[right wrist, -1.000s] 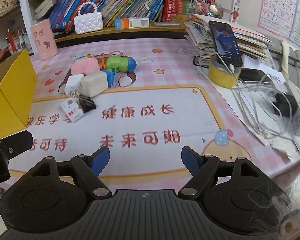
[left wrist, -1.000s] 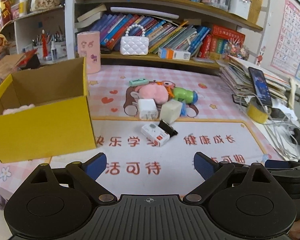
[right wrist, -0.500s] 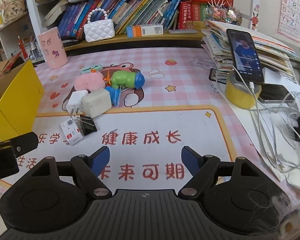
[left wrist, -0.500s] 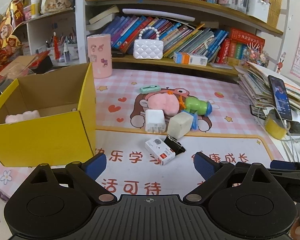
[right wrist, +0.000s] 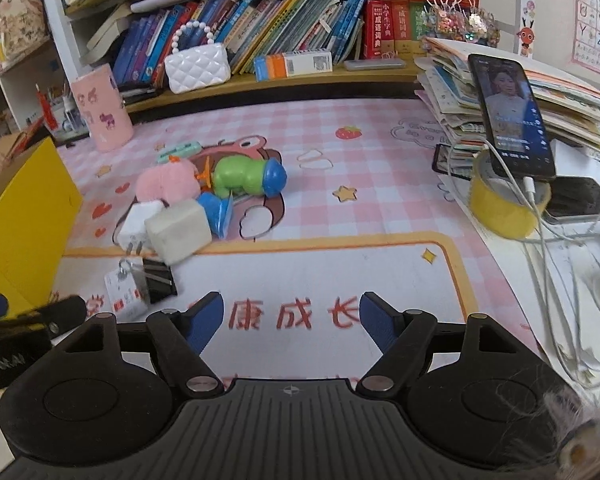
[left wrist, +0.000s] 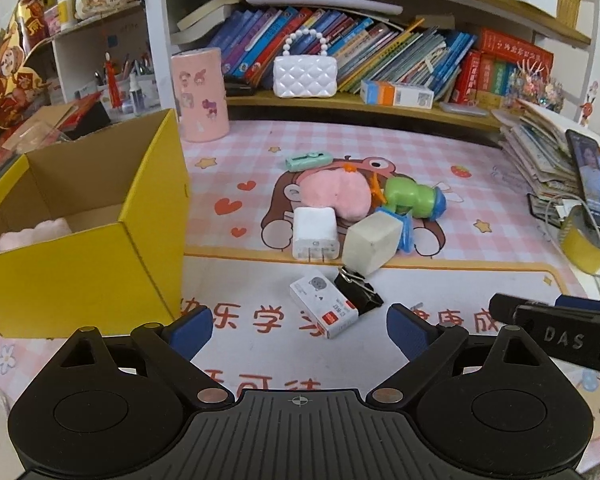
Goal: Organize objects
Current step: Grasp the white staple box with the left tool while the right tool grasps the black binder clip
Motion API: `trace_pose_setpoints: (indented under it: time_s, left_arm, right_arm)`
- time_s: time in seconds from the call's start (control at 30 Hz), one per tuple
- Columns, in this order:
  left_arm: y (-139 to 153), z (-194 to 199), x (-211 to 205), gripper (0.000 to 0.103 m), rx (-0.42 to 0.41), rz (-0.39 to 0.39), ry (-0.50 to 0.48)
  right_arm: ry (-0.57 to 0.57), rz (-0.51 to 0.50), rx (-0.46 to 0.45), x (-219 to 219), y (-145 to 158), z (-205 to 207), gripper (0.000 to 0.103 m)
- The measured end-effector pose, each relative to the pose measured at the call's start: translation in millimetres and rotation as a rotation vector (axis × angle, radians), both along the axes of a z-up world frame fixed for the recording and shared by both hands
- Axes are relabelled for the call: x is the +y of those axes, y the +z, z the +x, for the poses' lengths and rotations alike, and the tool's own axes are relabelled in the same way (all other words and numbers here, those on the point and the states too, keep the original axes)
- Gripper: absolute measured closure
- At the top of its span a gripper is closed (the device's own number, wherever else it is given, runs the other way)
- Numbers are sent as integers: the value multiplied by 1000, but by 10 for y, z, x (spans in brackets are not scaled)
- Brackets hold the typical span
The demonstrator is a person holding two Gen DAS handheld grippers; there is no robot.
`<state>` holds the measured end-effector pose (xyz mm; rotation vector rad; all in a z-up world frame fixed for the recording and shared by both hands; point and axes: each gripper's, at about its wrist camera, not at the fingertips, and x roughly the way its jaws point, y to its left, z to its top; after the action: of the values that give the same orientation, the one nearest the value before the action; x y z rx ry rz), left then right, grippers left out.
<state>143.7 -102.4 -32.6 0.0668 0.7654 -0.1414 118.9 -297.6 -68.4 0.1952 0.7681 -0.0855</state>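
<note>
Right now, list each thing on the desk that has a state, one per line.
left gripper: jaws open, empty
right gripper: jaws open, empty
yellow box: open-topped, pink plush inside
phone: screen on, cable plugged in, propped on tape roll
binder clip: lying beside small carton

Bright, even indoor light, soft shadows, strong fisheye bending at the edges, slight motion blur in the right view
</note>
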Motion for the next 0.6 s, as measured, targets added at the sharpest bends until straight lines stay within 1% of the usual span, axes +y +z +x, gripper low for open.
trace_pose_setpoints:
  time_s: [0.1,0.13,0.23,0.3,0.37,0.43,0.6]
  left_arm:
    - [-94,121,-50,16,18,4,-7]
    - [-134,163,-67,21,23,10,-10]
    - [-276,296,-111,32,61,26,-23]
    - [-357,373,-134,36,80,31,-24]
    - [-395,433,-147,38,87,32,-12]
    - [-395,482,-159,38,86,16,0]
    - [-426,581,-218,40,69,36,24]
  right_arm:
    - [6,3,-11,-25,-16,107,30]
    - [8,7,-11,-34,-21,143,31]
    - [10,13,-13,-53,-18,239,31]
    - [15,10,-16,-52,-6,280,31]
    - [24,8,-18,-55,3,307,31]
    - [29,9,-15,-59,8,322,31]
    - [41,19,-4,-53,-14,333,31]
